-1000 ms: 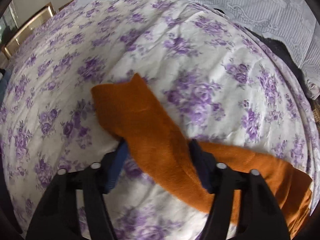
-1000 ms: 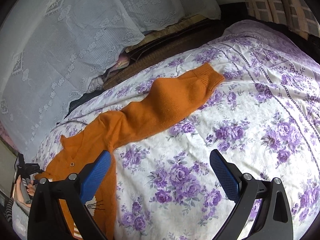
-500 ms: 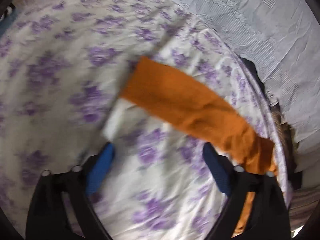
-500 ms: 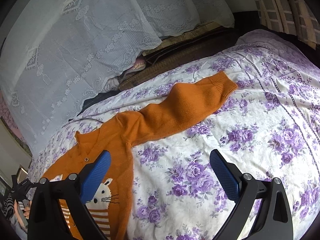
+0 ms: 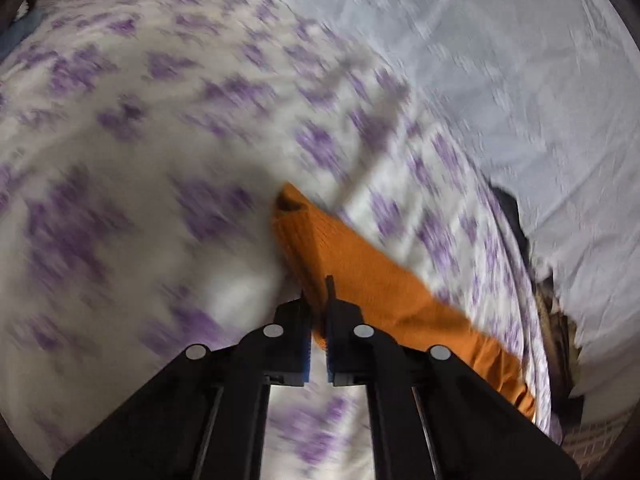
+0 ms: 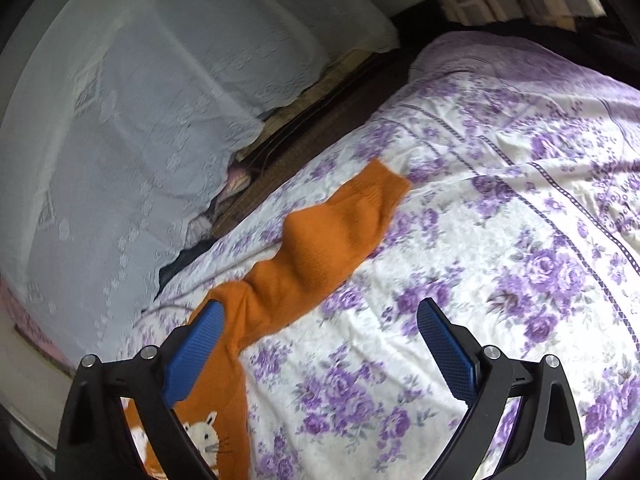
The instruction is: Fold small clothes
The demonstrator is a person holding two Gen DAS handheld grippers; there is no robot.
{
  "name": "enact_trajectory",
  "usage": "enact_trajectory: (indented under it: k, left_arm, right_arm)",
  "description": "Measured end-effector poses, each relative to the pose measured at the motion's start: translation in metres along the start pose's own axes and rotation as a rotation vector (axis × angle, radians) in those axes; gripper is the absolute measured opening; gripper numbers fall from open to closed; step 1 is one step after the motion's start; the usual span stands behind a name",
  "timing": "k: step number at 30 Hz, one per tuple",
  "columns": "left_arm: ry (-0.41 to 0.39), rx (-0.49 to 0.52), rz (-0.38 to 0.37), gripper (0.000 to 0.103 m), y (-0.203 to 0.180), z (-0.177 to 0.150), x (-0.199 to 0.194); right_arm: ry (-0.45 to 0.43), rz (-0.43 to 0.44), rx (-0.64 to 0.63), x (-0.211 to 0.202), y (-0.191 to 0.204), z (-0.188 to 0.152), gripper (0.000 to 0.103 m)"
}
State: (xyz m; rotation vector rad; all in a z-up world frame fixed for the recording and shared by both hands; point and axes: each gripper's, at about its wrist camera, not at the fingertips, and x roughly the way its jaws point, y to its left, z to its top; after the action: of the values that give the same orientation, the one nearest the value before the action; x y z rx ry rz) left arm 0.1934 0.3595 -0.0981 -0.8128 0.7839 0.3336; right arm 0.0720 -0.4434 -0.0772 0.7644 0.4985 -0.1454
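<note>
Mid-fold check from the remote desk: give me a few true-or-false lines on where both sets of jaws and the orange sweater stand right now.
1. The left gripper has its jaws closed on the orange sweater, pinching the sleeve near its cuff. True.
2. The right gripper is clamped on the other sleeve. False: its jaws stand wide open with nothing pressed between them.
3. The sweater lies on a purple floral bedspread. True.
4. The sleeve in the right wrist view is already folded across the chest. False: it lies stretched out away from the body.
5. The sweater front shows a white cat face. True.
</note>
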Motion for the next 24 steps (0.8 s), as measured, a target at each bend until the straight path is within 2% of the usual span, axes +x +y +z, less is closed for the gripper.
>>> enact_trajectory:
  k: [2,3,6,7,8,9,10,12,15,16,17,18,20,22,24]
  left_arm:
    - [0.046,0.015,-0.008,0.006,0.008,0.001,0.007]
    - [0.065,0.021,0.008,0.011,0.012,-0.002,0.011]
    - [0.060,0.018,-0.014,0.016,0.018,-0.007,0.013]
    - [0.054,0.020,-0.019,0.023,0.017,-0.006,0.009]
    - [0.033,0.027,-0.022,0.029,0.016,-0.006,0.003]
    - [-0.005,0.039,-0.011,0.041,0.014,-0.007,-0.006]
    - [-0.032,0.051,-0.001,0.049,0.014,-0.009,-0.014]
    - [-0.083,0.089,0.007,0.051,0.010,-0.013,-0.029]
    - [-0.155,0.159,0.029,0.052,-0.001,-0.020,-0.047]
    - [-0.172,0.195,0.041,0.054,-0.006,-0.024,-0.051]
    - [-0.176,0.228,0.051,0.056,-0.012,-0.028,-0.050]
    - [-0.173,0.259,0.063,0.060,-0.018,-0.031,-0.048]
    - [-0.164,0.313,0.113,0.063,-0.028,-0.038,-0.038]
    - [-0.117,0.353,0.168,0.067,-0.032,-0.041,-0.020]
    - [-0.062,0.360,0.231,0.067,-0.029,-0.043,0.000]
  right_arm:
    - [0.007,0.001,0.055,0.009,-0.008,0.008,0.095]
    - [0.022,0.010,0.091,0.020,-0.012,0.014,0.092]
    - [0.069,0.016,0.169,0.058,-0.022,0.031,0.083]
    - [0.073,0.010,0.195,0.070,-0.027,0.036,0.075]
    - [0.071,0.003,0.215,0.078,-0.031,0.038,0.067]
    - [0.063,-0.001,0.243,0.088,-0.038,0.042,0.065]
    - [0.056,-0.003,0.264,0.097,-0.044,0.045,0.062]
    - [0.053,-0.006,0.267,0.111,-0.051,0.047,0.054]
    - [0.035,0.015,0.197,0.120,-0.053,0.051,0.031]
    - [0.034,0.034,0.188,0.121,-0.054,0.052,0.008]
    - [0.020,0.043,0.195,0.119,-0.056,0.053,0.006]
    - [-0.036,0.064,0.201,0.106,-0.057,0.056,0.006]
    - [-0.101,0.050,0.166,0.087,-0.055,0.065,0.005]
    - [-0.083,-0.027,0.175,0.086,-0.065,0.068,0.005]
    - [0.001,-0.118,0.209,0.104,-0.082,0.060,0.006]
